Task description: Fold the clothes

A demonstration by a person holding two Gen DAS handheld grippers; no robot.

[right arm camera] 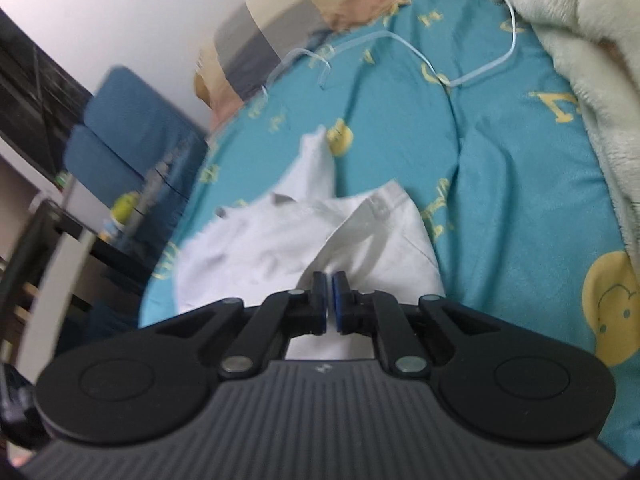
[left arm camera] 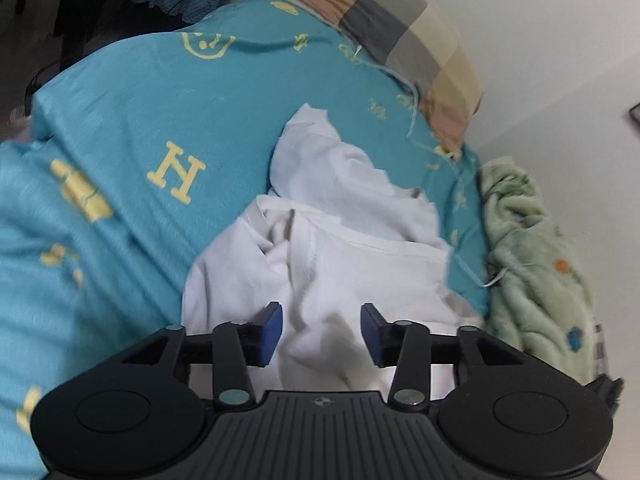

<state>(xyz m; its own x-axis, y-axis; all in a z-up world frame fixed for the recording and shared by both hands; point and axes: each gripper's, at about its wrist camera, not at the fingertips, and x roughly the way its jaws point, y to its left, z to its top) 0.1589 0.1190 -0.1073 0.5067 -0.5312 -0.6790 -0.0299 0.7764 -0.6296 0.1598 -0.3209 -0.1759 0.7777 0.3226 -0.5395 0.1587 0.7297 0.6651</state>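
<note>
A white garment (left arm camera: pixel 340 240) lies crumpled on a teal bed sheet (left arm camera: pixel 140 120) with yellow prints. My left gripper (left arm camera: pixel 321 332) is open, its blue pads apart just above the near part of the garment, holding nothing. In the right wrist view the same white garment (right arm camera: pixel 280 248) lies on the sheet (right arm camera: pixel 500 200). My right gripper (right arm camera: pixel 330 300) is shut, with white cloth pinched between its pads at the garment's near edge, and the fabric rises toward the jaws in a fold.
A checked pillow (left arm camera: pixel 404 36) lies at the head of the bed by the white wall. A pale green fleece blanket (left arm camera: pixel 536 264) is bunched along the bed's right side, with a thin white cable (right arm camera: pixel 460 76) on the sheet. A blue chair (right arm camera: pixel 132 136) stands beside the bed.
</note>
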